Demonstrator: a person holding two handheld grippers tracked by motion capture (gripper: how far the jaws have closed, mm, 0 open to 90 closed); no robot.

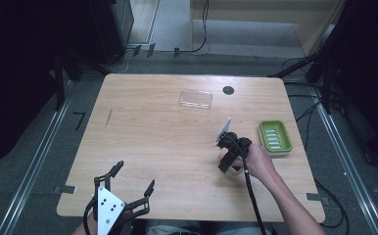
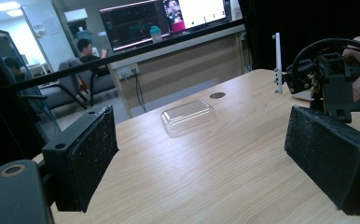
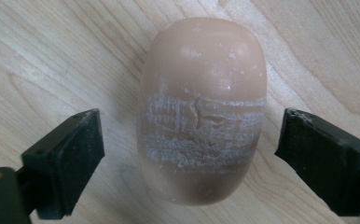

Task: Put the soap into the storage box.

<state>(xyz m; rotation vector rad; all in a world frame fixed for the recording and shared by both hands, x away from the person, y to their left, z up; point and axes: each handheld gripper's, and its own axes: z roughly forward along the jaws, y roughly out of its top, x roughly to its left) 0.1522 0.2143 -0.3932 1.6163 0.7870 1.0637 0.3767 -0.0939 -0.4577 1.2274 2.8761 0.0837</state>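
Soap bar [image 3: 201, 112], tan and oval with a scuffed whitish band across its middle, lies flat on the wooden table [image 1: 153, 142] on the right-hand side, directly under the right gripper [image 3: 190, 154]. Right gripper points straight down at it, jaws spread, one each side of the bar with a clear gap both sides, no contact yet. In the high view the right gripper [image 1: 230, 155] sits over the bar, just left of the green soap dish [image 1: 274, 137], which stands near the table's right edge and looks empty.

Clear plastic lid [image 1: 196, 98] lies well apart toward the far edge, next to the dark round hole [image 1: 228, 90] in the tabletop.

Left gripper [image 1: 128, 186] is spread wide too, holds nothing, parked at the near left edge, aimed across the table toward the lid [image 2: 188, 116].

Status, my read: pre-grasp only. Nothing picked, nothing placed. Left to do: close on the bar across its short axis, lift, probably move it into the green dish; lid likely goes on after. Worn surface may be slick, so grip centred on the bar
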